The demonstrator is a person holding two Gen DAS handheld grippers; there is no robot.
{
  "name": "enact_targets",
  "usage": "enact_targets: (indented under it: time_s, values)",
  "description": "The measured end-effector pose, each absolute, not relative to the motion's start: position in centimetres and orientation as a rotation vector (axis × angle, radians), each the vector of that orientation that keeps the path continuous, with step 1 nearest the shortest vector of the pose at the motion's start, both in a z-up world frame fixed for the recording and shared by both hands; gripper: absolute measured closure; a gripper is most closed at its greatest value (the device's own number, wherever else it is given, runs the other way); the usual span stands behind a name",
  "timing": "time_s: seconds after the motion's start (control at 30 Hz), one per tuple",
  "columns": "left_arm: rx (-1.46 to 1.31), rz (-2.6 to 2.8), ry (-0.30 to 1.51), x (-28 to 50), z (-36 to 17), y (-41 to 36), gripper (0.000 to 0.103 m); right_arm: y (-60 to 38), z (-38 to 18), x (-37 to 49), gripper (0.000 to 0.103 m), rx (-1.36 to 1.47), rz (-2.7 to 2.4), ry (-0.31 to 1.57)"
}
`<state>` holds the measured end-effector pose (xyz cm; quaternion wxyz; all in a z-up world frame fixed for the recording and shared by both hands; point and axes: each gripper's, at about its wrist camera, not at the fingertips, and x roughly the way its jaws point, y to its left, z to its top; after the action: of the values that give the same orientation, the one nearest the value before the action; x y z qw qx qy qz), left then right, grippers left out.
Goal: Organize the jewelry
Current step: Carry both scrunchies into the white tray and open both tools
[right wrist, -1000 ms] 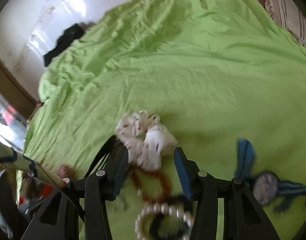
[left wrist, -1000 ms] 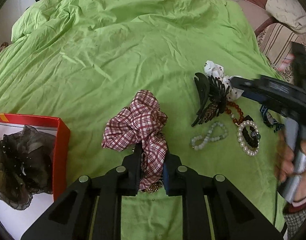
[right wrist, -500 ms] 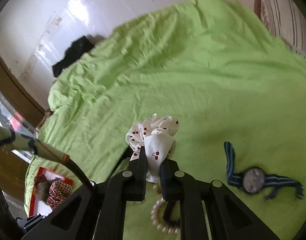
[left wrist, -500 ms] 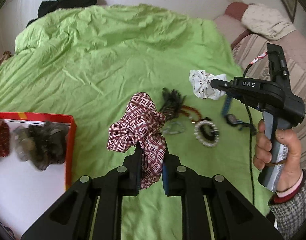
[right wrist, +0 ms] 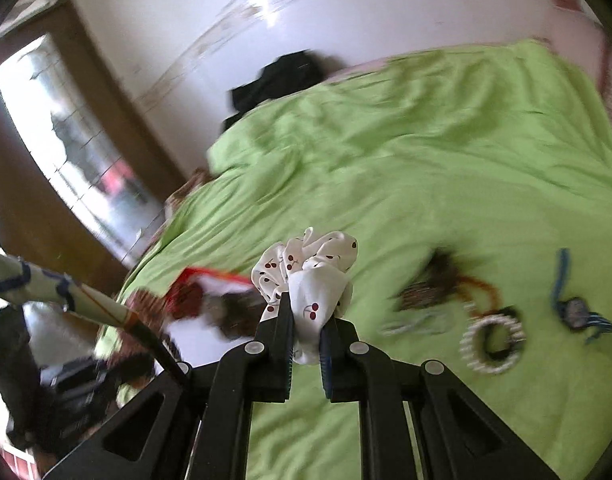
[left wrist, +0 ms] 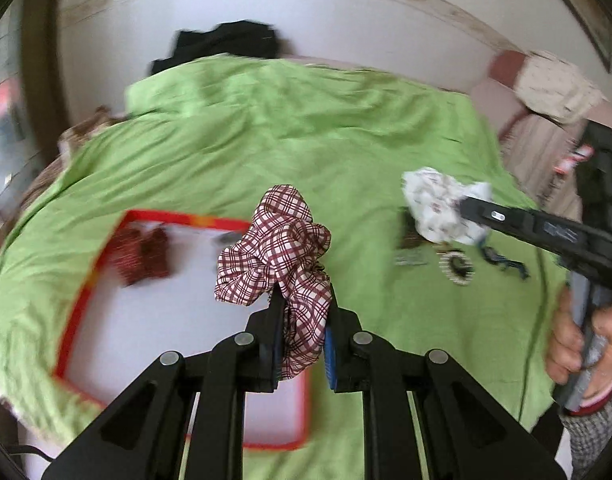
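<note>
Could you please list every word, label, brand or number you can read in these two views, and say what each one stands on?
None can be read with certainty.
Pale lettering on the body of the right gripper, in the left wrist view: too blurred to read.
Cherry-print scrunchie in the right gripper: pattern only, no text.
Plaid scrunchie in the left gripper: pattern only.
Red-rimmed box: no legible marking.

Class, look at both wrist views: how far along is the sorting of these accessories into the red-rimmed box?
Done: a dark red scrunchie already lies in the red-rimmed box. In hand: the left gripper grips a plaid scrunchie over the box; the right gripper grips a white cherry-print scrunchie. Left on the green bedspread: a pearl bracelet, a blue-strapped watch, and several blurred pieces.
</note>
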<state>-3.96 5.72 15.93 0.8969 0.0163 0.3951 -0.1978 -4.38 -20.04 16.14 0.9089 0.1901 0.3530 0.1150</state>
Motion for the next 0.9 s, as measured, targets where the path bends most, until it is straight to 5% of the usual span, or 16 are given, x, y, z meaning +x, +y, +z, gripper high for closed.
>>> enact_targets:
  time_s: [0.5,0.9]
  values:
    - [0.034,-0.12,0.949,0.0,8.2,17.7,0.088,-5.8,9.1,-2.6,0.091,0.302,0.46,0.955]
    - [0.053,-0.063,0.964,0.2,6.1,18.5,0.082,-3.6,4.6,-3.1,0.091,0.282,0.485,1.047]
